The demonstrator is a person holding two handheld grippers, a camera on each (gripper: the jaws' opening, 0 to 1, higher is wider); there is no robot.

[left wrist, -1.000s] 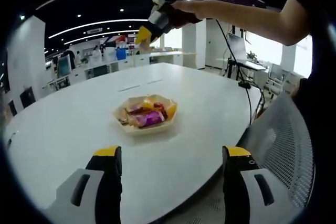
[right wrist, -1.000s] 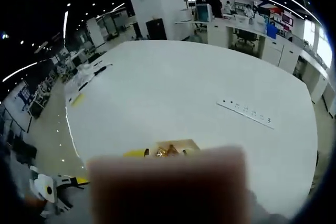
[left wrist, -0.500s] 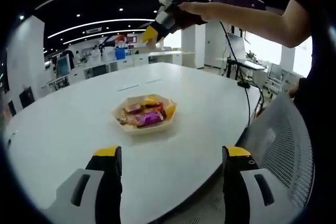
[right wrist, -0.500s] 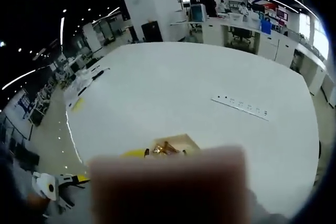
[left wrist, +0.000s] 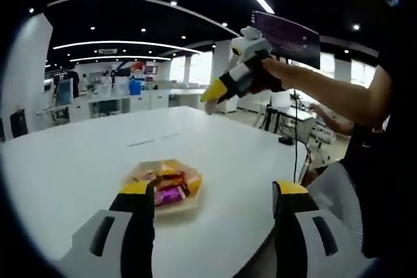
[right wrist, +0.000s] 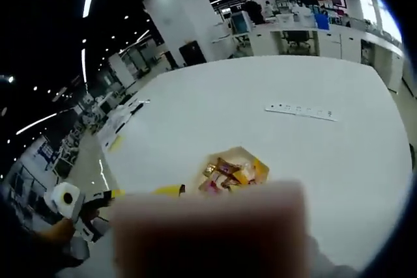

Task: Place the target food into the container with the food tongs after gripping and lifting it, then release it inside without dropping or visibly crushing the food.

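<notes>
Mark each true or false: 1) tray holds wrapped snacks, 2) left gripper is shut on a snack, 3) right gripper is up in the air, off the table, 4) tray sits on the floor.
1) True: the tray holds wrapped snacks.
2) False: the left gripper has its jaws wide apart, with nothing between them.
3) True: the right gripper is held high above the table.
4) False: the tray sits on the white table.

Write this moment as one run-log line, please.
left gripper: open, low near table edge | right gripper: raised above white table | beige tray of wrapped snacks: untouched
</notes>
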